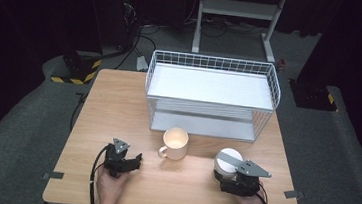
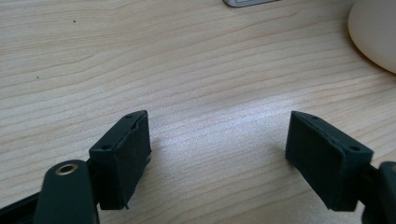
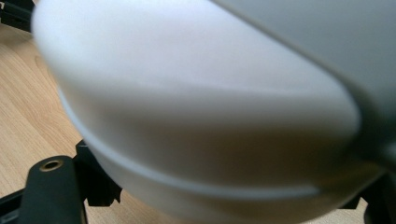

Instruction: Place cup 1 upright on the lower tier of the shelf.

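A white bowl (image 1: 226, 156) stands on the wooden table (image 1: 113, 105) at the front right. My right gripper (image 1: 228, 174) is up against its near side. In the right gripper view the bowl (image 3: 196, 102) bulges between the two jaws of that gripper (image 3: 233, 200) and hides their pads, so I cannot tell whether they press on it. A cream mug (image 1: 175, 142) stands mid-table with its handle to the left. Left of it, my left gripper (image 1: 135, 160) lies low over the table, open; the left gripper (image 2: 217, 154) has only bare wood between its jaws, and the mug (image 2: 376, 32) is off to the right.
A white wire rack (image 1: 212, 65) with a flat top shelf and a lower shelf stands at the back of the table, just behind the mug. Its base edge (image 2: 250, 2) is ahead of the left gripper. Bare wood lies left of the rack.
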{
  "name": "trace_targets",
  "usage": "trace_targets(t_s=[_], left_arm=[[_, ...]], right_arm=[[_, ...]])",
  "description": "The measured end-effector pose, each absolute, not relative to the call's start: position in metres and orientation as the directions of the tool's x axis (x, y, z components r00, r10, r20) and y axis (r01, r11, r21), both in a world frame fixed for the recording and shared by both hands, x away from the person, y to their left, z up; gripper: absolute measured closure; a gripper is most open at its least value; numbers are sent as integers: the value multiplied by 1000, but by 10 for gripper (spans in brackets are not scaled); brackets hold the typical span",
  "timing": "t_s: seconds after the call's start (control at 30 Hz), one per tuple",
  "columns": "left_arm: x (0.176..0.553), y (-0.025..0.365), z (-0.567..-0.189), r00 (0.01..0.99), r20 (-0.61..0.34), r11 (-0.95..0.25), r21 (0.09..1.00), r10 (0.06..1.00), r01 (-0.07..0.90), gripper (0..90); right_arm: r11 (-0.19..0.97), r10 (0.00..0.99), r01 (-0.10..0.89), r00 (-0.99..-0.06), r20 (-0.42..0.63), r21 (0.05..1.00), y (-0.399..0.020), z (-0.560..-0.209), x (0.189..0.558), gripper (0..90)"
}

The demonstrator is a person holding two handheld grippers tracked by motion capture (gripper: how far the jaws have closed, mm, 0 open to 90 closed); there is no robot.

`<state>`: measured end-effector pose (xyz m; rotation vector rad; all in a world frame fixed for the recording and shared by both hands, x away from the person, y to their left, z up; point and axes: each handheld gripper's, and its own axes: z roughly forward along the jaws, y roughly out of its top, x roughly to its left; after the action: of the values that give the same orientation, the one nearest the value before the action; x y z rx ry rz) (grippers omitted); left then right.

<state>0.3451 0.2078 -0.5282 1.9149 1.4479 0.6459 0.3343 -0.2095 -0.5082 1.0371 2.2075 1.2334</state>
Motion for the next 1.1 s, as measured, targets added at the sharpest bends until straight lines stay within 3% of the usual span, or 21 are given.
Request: trace_targets(t_s=[1.1], left_arm=[[345, 208, -528, 271, 3, -184, 741, 963, 646, 224]], right_arm=[[323, 776, 428, -631, 23, 844, -212, -498, 358, 188]])
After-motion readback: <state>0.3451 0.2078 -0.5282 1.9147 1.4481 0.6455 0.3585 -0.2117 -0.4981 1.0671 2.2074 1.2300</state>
